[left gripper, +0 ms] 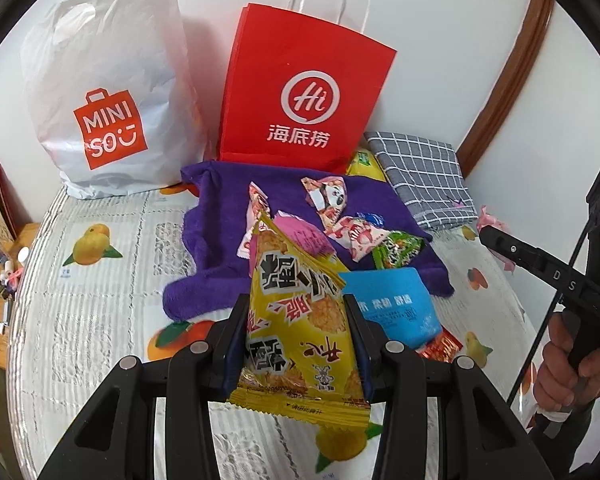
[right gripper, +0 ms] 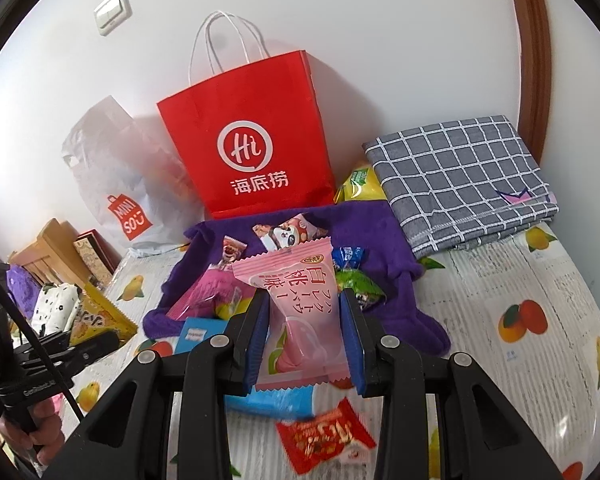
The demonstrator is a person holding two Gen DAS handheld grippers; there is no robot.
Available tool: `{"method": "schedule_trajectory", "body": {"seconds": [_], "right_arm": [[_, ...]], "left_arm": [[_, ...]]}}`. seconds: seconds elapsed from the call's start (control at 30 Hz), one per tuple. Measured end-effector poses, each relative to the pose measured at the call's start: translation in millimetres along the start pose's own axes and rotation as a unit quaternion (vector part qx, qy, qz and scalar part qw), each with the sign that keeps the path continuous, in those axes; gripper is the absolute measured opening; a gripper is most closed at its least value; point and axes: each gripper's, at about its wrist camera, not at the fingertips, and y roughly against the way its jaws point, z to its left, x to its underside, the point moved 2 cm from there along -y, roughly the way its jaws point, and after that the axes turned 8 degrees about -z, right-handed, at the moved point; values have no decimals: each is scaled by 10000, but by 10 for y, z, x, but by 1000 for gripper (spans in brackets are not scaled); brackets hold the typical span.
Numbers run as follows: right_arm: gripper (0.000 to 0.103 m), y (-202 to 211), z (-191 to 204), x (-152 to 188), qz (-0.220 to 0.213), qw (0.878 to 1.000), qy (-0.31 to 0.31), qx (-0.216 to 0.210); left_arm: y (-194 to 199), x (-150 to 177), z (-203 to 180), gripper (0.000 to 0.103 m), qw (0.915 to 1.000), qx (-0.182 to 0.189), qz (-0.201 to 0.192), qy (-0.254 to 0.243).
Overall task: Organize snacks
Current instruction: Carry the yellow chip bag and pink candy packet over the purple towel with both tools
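My left gripper (left gripper: 296,312) is shut on a yellow snack packet (left gripper: 296,320), held above the table. My right gripper (right gripper: 304,312) is shut on a pink peach snack packet (right gripper: 296,312). Beyond both lies a purple towel (left gripper: 216,216) (right gripper: 376,236) strewn with several small wrapped snacks, among them a panda-print one (left gripper: 328,196) (right gripper: 288,232) and a green one (left gripper: 396,250) (right gripper: 358,286). A blue packet (left gripper: 392,304) (right gripper: 276,400) and a red packet (right gripper: 324,440) lie near the front. A red paper bag (left gripper: 300,96) (right gripper: 248,144) and a white plastic bag (left gripper: 104,92) (right gripper: 116,168) stand at the wall.
A folded grey checked cloth (left gripper: 420,176) (right gripper: 460,176) lies at the back right, a yellow pack (right gripper: 358,182) beside it. The tablecloth (left gripper: 100,280) shows fruit prints. A wooden shelf with clutter (left gripper: 4,264) stands left. A hand (left gripper: 568,368) holds the other gripper at right.
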Motion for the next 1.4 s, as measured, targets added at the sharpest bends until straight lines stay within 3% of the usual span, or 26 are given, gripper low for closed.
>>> {"method": "schedule_trajectory", "body": {"seconds": [0.2,0.53,1.4], "right_arm": [[35,-232,-40,-86,17,10000,-62,51],[35,-571,-97,-211,64,9998,-51,195],[35,-1021,-88,-489,115,9980,562,264]], "left_arm": [[-107,-187,26,42,9993,-235,24,-292],[-274,-546,141,42,9996,-248,-30,-145],[-694,-813,262,42,9990,-426,156,30]]}}
